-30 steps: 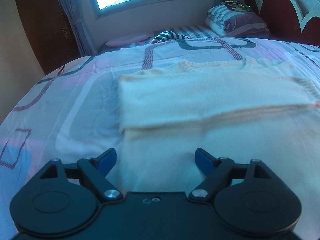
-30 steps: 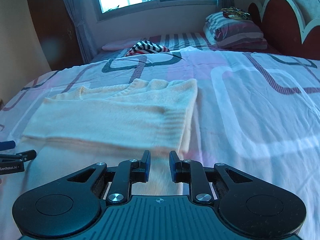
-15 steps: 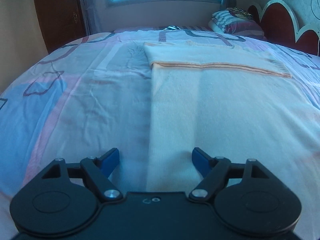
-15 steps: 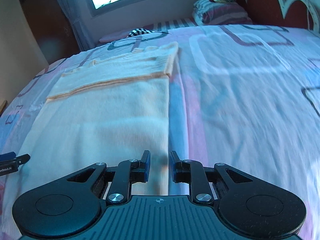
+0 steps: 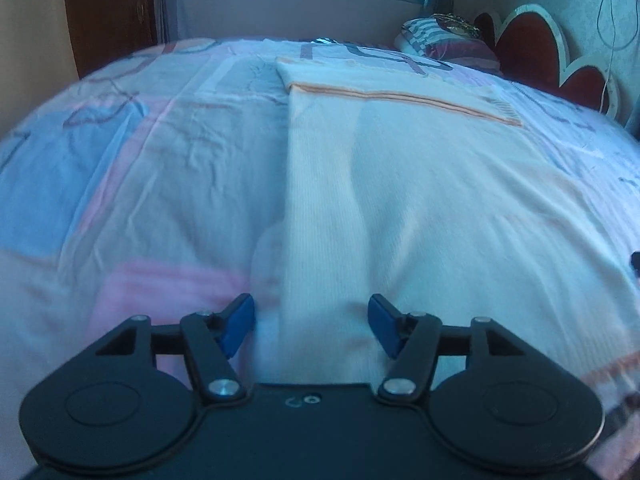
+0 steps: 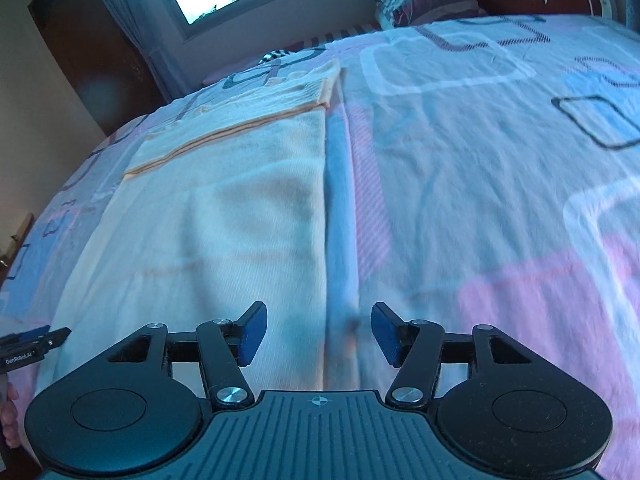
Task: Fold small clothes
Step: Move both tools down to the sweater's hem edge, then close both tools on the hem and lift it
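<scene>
Cream knitted sweater point(image 5: 420, 184) lay flat on the bed point(image 5: 140, 168), spread lengthwise away from me over the pink, blue and white patterned sheet, sleeves already folded in across the top, where an orange seam line crossed the garment. Its near hem sat just ahead of both tools.

Left tool point(image 5: 312, 328) straddled the sweater's left edge near the hem. Its jaws had just been closing but stood released, blue pads clear of the knit, with the edge between them and not pressed. Right tool point(image 6: 318, 332) straddled the right edge in the same way. Its jaws had just been opening and now stood apart, gripping nothing.

Handling judgement: soft, light, limp knit. It should drape and sag wherever unsupported, and a ribbed weave may stretch if dragged. I reckoned the best hold was one bottom corner per tool, pinching the full layer stack at the hem so the halves lift together. Risk noted: catching the bedsheet with the knit, or taking only the top layer.
</scene>
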`<state>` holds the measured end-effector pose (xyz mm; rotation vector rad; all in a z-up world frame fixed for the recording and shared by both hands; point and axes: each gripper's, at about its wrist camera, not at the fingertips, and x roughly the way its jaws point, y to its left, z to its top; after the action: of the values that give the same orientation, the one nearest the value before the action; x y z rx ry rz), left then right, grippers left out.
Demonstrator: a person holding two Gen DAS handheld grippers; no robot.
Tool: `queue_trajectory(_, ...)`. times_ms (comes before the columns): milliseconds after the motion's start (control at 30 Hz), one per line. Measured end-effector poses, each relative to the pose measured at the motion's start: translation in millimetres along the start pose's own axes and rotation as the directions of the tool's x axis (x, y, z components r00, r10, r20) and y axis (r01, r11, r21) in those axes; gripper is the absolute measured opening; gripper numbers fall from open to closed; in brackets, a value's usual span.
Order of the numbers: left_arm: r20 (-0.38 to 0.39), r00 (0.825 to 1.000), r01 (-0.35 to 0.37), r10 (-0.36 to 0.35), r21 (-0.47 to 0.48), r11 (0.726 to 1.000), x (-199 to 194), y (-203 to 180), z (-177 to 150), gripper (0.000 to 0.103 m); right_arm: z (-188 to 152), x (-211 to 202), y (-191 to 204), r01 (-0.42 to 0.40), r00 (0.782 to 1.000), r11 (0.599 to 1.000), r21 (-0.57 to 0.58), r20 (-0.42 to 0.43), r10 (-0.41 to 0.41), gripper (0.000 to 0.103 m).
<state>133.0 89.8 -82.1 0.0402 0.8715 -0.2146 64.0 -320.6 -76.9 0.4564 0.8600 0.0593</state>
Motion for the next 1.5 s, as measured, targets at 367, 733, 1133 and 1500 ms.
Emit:
queue_trajectory(367, 0.013, 0.970, 0.240, -0.244, -0.244, 0.940, -23, 37, -28, 0.039, -28, -13, -14, -0.154, 0.987, 0.976, 0.153, -0.031, 0.160, 0.046)
queue_trajectory(733, 0.075, 0.892, 0.429, -0.446, -0.451, 0.782, -7, 63, -46, 0.029, -49, -20, -21, -0.330, 0.937, 0.899, 0.289, -0.013, 0.348, 0.041)
queue_trajectory(1133, 0.176, 0.910, 0.412, -0.374, -0.306, 0.858, -27, 56, -33, 0.002, -38, -24, -9, -0.201, 0.979, 0.963, 0.182, 0.001, 0.204, 0.003)
queue_trajectory(1500, 0.152, 0.927, 0.375, -0.343, -0.353, 0.857, -20, 63, -28, 0.002, -30, -34, -9, -0.200, 0.979, 0.966, 0.166, 0.072, 0.190, 0.003)
